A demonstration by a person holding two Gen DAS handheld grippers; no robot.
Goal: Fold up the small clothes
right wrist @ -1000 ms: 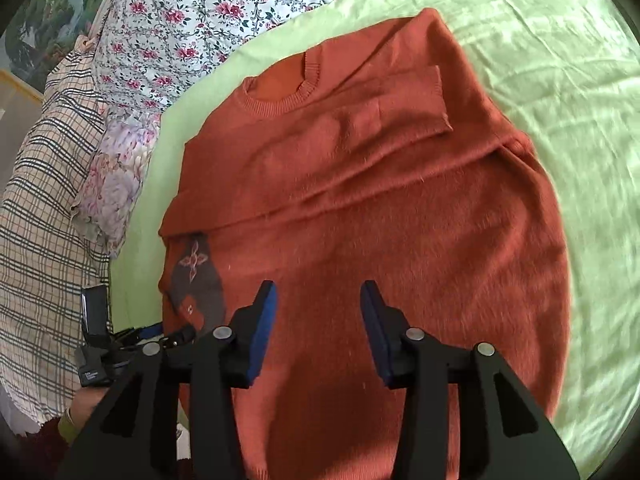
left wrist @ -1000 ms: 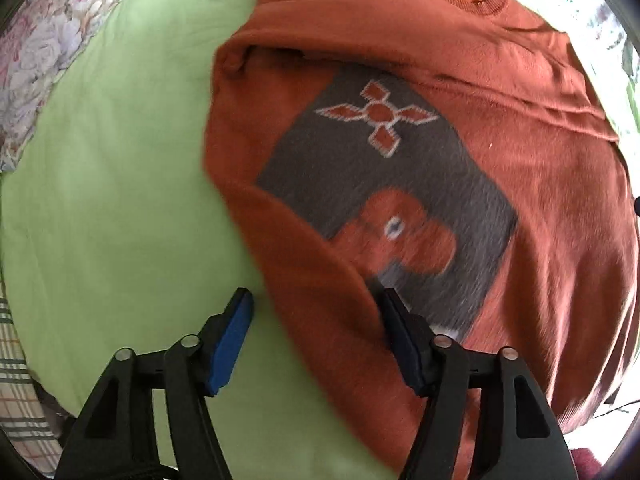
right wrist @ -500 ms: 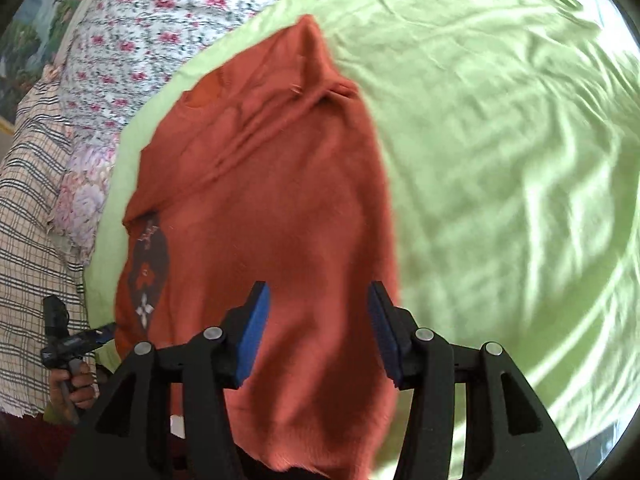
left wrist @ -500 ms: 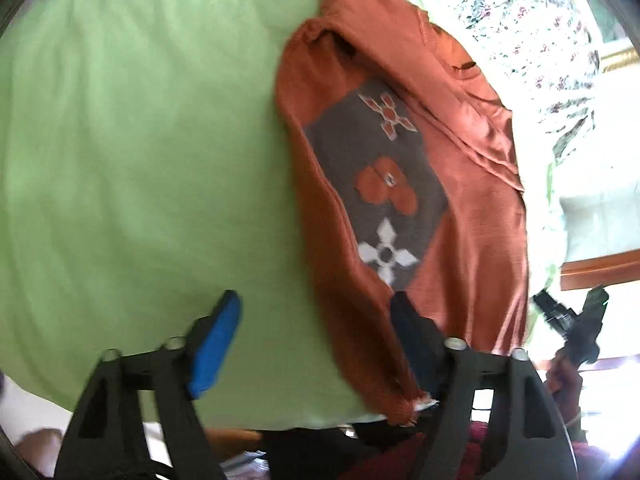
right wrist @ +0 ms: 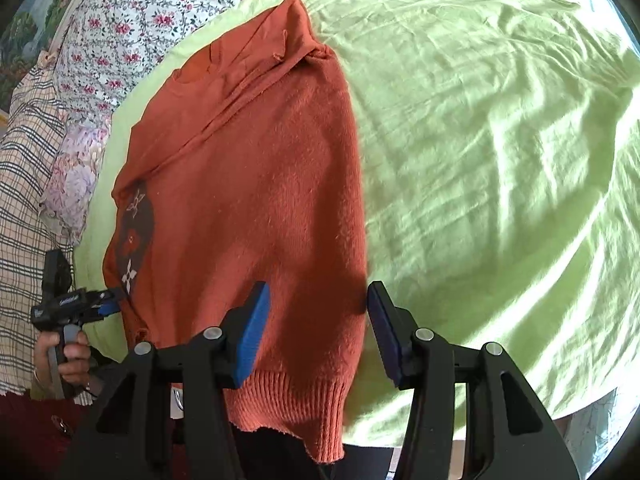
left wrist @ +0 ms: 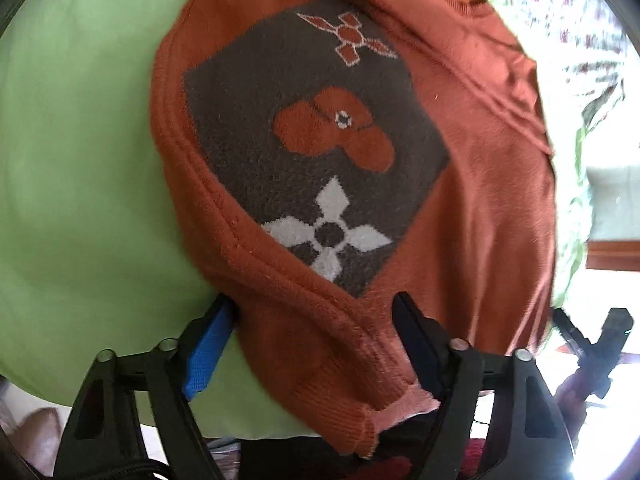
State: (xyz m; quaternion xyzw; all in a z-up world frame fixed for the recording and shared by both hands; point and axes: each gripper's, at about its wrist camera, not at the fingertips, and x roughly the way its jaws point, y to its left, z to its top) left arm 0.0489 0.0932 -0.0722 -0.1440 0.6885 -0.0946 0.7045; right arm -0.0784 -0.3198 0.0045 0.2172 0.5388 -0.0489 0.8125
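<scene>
where sweater (left wrist: 460,208) hem lies, hand-held gripper (left wrist: 312,340) straddles

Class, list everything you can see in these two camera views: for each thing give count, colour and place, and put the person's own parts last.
sweater: one, orange with a dark patterned patch, lying on the sheet, hem hanging over the near edge
sheet: one, light green, spread under the sweater
floral cloth: one, white with pink flowers, beyond the sheet
checked cloth: one, beige with dark lines, far left
left gripper: one, black with blue pads, open astride the sweater's side edge, jaws just closing
right gripper: one, black with blue pads, open over the hem corner
hand: one, holding the left gripper's handle
</scene>
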